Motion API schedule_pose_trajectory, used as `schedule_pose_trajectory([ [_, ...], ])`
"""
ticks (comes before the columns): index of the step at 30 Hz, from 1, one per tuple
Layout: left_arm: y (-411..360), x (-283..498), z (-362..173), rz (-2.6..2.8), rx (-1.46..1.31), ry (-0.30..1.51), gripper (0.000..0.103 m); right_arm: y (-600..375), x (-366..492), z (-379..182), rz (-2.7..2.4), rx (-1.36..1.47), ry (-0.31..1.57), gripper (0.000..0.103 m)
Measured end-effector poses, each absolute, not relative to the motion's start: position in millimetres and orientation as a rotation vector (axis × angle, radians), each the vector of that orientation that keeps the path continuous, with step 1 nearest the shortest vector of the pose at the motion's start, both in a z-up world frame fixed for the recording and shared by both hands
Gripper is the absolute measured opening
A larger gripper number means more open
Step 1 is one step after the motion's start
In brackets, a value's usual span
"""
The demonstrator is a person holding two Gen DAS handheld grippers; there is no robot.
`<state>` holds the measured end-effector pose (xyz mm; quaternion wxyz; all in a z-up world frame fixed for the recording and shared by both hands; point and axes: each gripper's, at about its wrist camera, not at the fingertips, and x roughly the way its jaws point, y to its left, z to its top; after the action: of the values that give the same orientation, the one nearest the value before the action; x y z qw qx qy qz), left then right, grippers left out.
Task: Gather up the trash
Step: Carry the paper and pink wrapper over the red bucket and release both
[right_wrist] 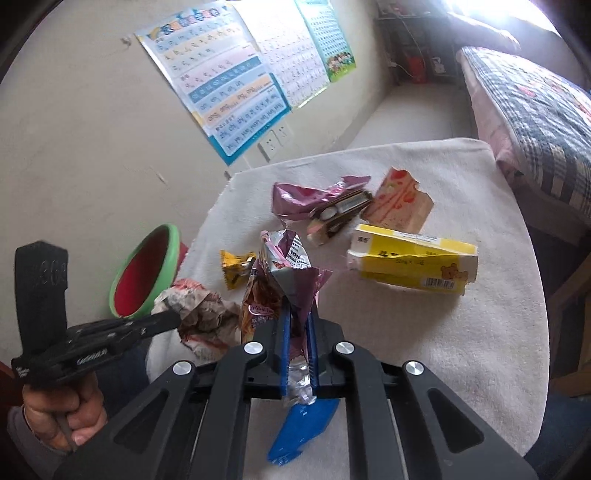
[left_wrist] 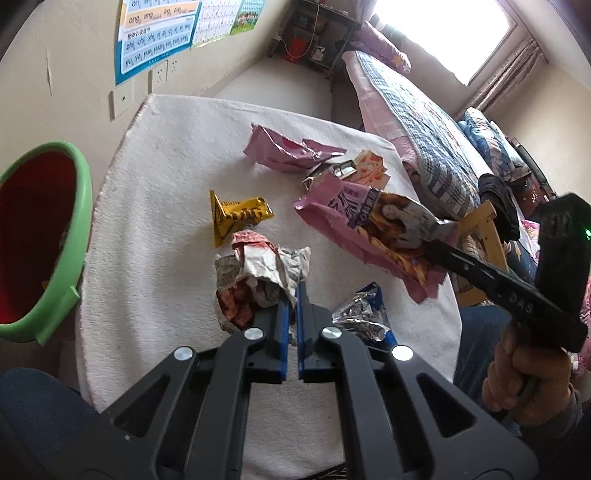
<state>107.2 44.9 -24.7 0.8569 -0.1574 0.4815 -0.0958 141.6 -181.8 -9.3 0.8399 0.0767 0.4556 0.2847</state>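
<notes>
We see the white table (right_wrist: pixel 480 332) with bare room on its right side, and the bed (right_wrist: pixel 535 110) just past that edge. The green bin (left_wrist: pixel 48 236) sits off the left edge. Our right gripper (right_wrist: pixel 297 321) pinches the big pink snack bag (right_wrist: pixel 280 273), lifted off the cloth. Our left gripper (left_wrist: pixel 293 295) pinches the crumpled paper wrapper (left_wrist: pixel 258 273). A small yellow wrapper (left_wrist: pixel 236 218) lies between them and the bin.

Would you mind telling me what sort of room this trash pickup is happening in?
Most likely a bedroom in a home, perhaps a child's. A bed with a checked quilt runs along one side under a bright window, and children's learning posters hang on the wall behind the cloth-covered table.
</notes>
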Motion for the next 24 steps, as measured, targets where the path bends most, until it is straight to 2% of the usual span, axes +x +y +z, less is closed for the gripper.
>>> schedule_pose_trajectory([
  [13,82,102,11,-0.115,-0.341,0.912,0.002,-162,137,26,0.606,0.112,0.843,0.008],
  [24,148,88,33,0.009,-0.379,0.843,0.002,-91,144,48,0.722,0.088,0.800,0.008],
])
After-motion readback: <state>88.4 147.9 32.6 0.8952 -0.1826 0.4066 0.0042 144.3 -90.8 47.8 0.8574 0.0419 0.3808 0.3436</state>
